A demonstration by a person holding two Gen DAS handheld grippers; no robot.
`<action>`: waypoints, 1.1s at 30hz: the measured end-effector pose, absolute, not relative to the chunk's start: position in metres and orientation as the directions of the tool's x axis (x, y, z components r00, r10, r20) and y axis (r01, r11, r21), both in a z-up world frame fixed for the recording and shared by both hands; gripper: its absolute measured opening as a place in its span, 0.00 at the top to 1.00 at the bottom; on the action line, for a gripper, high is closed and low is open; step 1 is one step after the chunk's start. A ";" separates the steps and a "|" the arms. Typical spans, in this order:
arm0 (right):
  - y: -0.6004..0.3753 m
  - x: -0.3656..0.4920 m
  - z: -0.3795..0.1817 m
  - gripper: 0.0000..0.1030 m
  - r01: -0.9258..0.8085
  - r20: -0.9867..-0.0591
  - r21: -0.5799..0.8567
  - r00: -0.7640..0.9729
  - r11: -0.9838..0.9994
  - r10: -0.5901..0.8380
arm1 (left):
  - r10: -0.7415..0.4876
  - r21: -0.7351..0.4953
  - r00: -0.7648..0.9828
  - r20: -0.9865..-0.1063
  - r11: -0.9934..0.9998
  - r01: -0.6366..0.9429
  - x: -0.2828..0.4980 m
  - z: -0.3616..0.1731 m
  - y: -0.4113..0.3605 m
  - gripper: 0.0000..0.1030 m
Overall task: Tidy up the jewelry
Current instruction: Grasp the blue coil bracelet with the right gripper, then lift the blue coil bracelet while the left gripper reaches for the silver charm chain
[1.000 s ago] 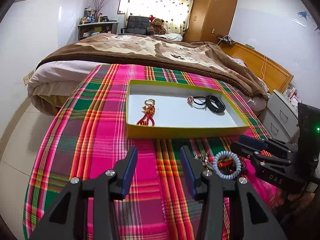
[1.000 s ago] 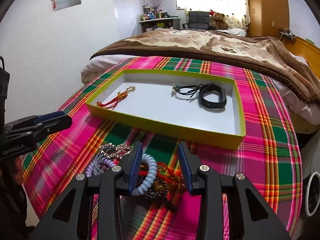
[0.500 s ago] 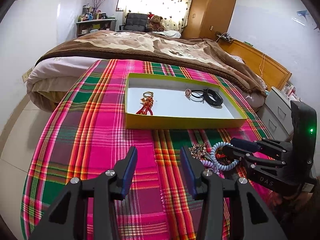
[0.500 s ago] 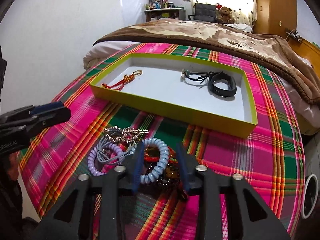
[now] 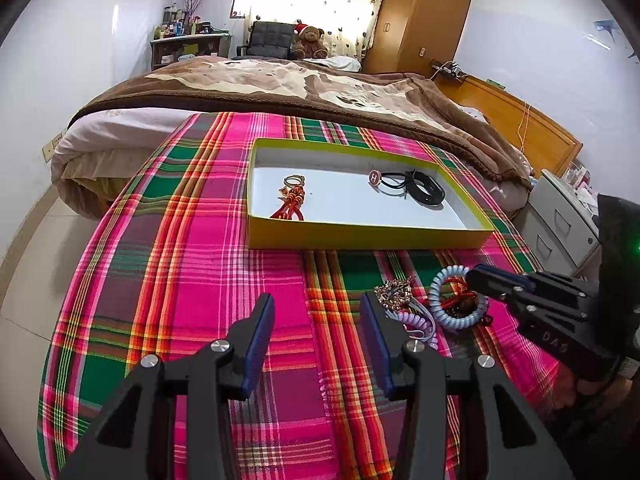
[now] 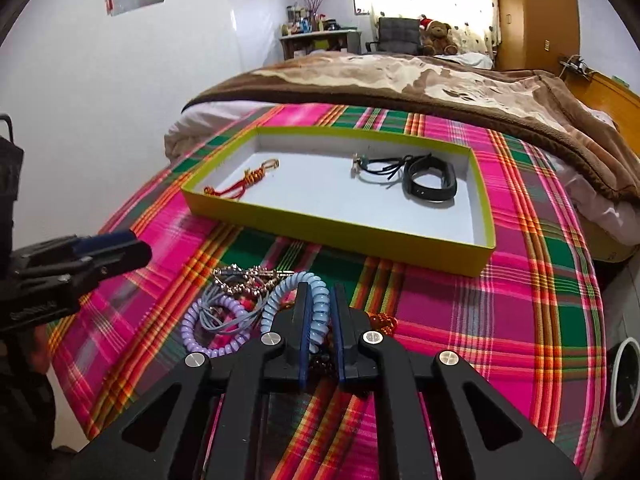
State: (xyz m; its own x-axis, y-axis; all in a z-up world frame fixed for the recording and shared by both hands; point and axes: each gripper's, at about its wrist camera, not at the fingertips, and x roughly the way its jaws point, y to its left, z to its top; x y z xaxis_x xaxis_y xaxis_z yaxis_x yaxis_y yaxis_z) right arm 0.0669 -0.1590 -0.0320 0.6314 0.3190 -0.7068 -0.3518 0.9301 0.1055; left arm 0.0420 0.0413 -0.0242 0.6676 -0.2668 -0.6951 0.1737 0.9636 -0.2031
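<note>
A yellow-green tray point(image 5: 360, 236) point(image 6: 332, 226) sits on the plaid cloth. It holds a red knotted charm point(image 5: 292, 200) point(image 6: 240, 184), a black cord with a round tag point(image 5: 390, 184) point(image 6: 376, 168) and a black wristband point(image 5: 430, 192) point(image 6: 432, 180). In front of it lies a pile of jewelry: a light blue coil bracelet point(image 5: 456, 308) point(image 6: 316, 300), a lilac coil point(image 6: 204, 328), a metal chain point(image 6: 244, 276). My right gripper point(image 6: 320, 312) point(image 5: 480, 276) is shut on the blue coil bracelet. My left gripper point(image 5: 316, 328) point(image 6: 132, 246) is open and empty, left of the pile.
The plaid cloth point(image 5: 192, 260) covers a round table beside a bed with a brown blanket point(image 5: 300, 88). A grey drawer cabinet point(image 5: 560, 224) stands at the right. A wardrobe point(image 5: 420, 16) and a chair with a teddy bear point(image 5: 308, 40) stand at the back.
My right gripper has closed on the light blue coil bracelet. Both grippers have drawn back a little from the tray; the left one stays open.
</note>
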 end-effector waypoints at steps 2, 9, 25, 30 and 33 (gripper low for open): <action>-0.164 0.065 -0.028 0.91 -0.348 -0.692 0.136 0.637 0.928 0.340 | -0.268 -0.203 0.667 -0.696 0.963 0.176 0.043 -0.024 0.041 0.55; -0.187 0.057 -0.013 0.91 -0.306 -0.628 0.211 0.685 0.928 0.369 | -0.306 -0.215 0.648 -0.697 0.952 0.218 0.054 -0.025 0.031 0.55; -0.208 0.048 0.005 0.91 -0.271 -0.568 0.230 0.743 0.935 0.355 | -0.327 -0.134 0.564 -0.759 0.925 0.356 0.085 -0.040 -0.020 0.51; -0.209 0.048 0.005 0.91 -0.276 -0.564 0.232 0.743 0.933 0.360 | -0.322 -0.118 0.539 -0.778 0.918 0.378 0.087 -0.046 -0.028 0.51; -0.208 0.048 0.005 0.91 -0.281 -0.562 0.233 0.742 0.931 0.365 | -0.297 -0.090 0.536 -0.791 0.922 0.377 0.088 -0.050 -0.032 0.51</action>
